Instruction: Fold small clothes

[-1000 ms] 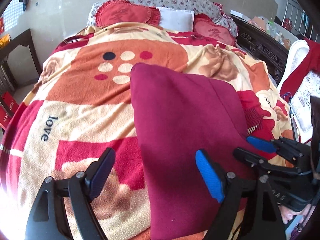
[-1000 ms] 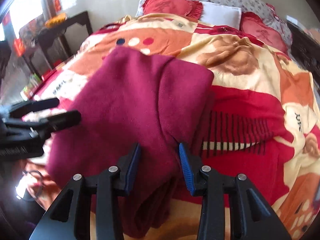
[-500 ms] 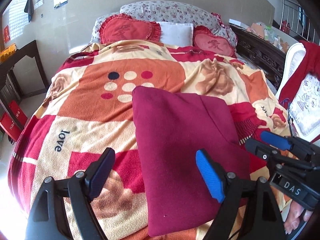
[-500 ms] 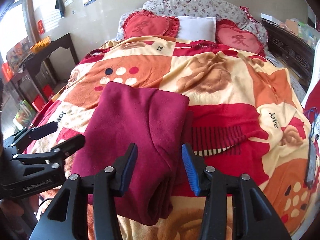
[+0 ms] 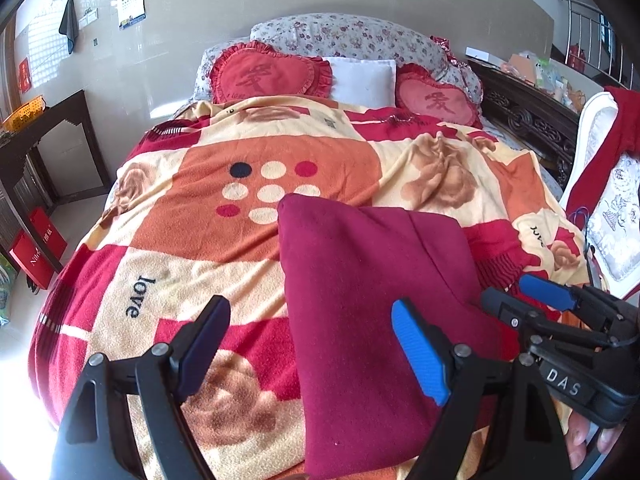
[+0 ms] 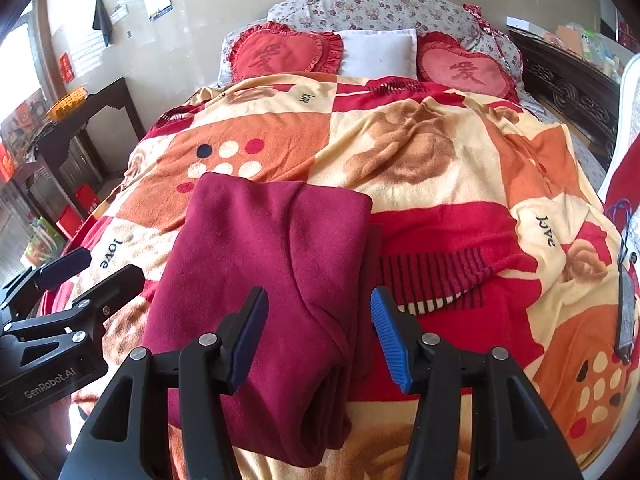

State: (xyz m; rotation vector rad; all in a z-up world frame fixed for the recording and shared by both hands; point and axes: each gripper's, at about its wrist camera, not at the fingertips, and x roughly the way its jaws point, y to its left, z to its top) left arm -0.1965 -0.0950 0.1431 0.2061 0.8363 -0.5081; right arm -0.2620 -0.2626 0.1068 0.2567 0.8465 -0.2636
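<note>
A maroon garment (image 5: 372, 300) lies folded into a thick rectangle on the patterned blanket (image 5: 208, 248), with its stacked edges facing me. My left gripper (image 5: 308, 320) hovers above the garment's near left part, jaws wide open and holding nothing. In the right wrist view the garment (image 6: 272, 260) lies flat below my right gripper (image 6: 319, 300). Its jaws are opening, and the pads are clear of the cloth. Each gripper shows in the other's view: the right gripper (image 5: 510, 292) at the garment's right edge, the left gripper (image 6: 104, 268) at its left.
Two red heart cushions (image 5: 264, 76) and a white pillow (image 5: 360, 80) lie at the head of the bed. A dark side table (image 5: 44, 128) and red boxes (image 5: 36, 244) stand on the left. A white chair with red cloth (image 5: 600, 152) is on the right. A dark flat object (image 6: 626, 312) lies on the blanket.
Both grippers have lifted away from the garment, so more of the bed shows. The right gripper's jaws have widened and let go of the garment's folded edge.
</note>
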